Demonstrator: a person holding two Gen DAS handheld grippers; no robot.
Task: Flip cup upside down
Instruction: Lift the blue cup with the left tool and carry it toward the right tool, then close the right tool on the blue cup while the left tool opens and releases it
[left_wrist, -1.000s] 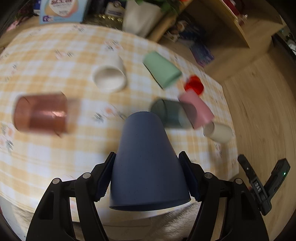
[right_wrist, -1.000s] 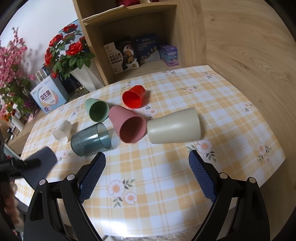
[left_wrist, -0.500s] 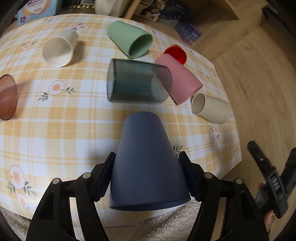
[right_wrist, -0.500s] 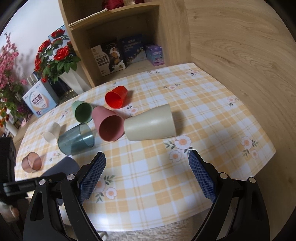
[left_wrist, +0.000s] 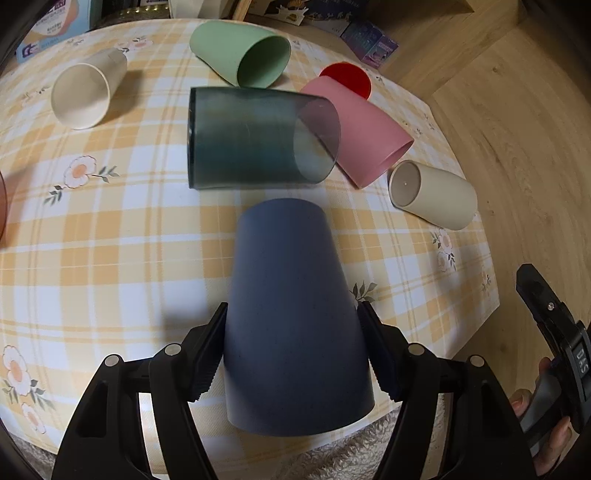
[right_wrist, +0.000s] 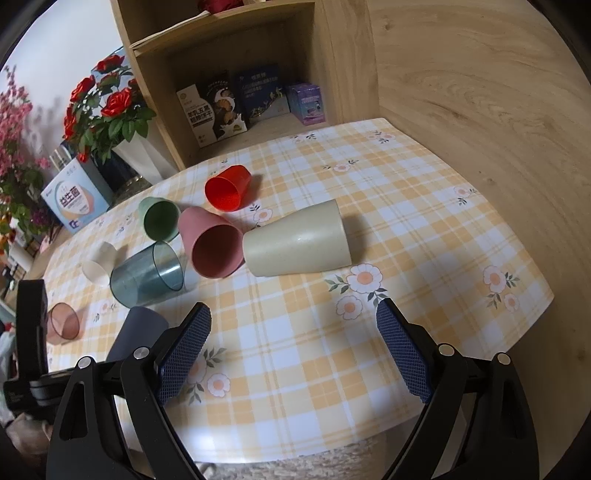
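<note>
My left gripper (left_wrist: 291, 347) is shut on a dark blue cup (left_wrist: 291, 314), gripping its wide end, with the closed base pointing away over the checked table (left_wrist: 110, 258). The blue cup also shows in the right wrist view (right_wrist: 138, 332) at the left, near the table's front edge. My right gripper (right_wrist: 293, 349) is open and empty above the table's front part; it shows in the left wrist view (left_wrist: 554, 332) beyond the table's right edge.
Several cups lie on their sides: teal clear (left_wrist: 255, 138), pink (left_wrist: 362, 129), beige (left_wrist: 432, 194), green (left_wrist: 240, 51), red (left_wrist: 347, 77), cream (left_wrist: 85, 92). A brownish clear cup (right_wrist: 62, 325) is at the left. A shelf (right_wrist: 236, 74), vase and box stand behind.
My left gripper has carried the blue cup forward and closer to the lying cups, which now look larger. My right gripper has drifted slightly.
</note>
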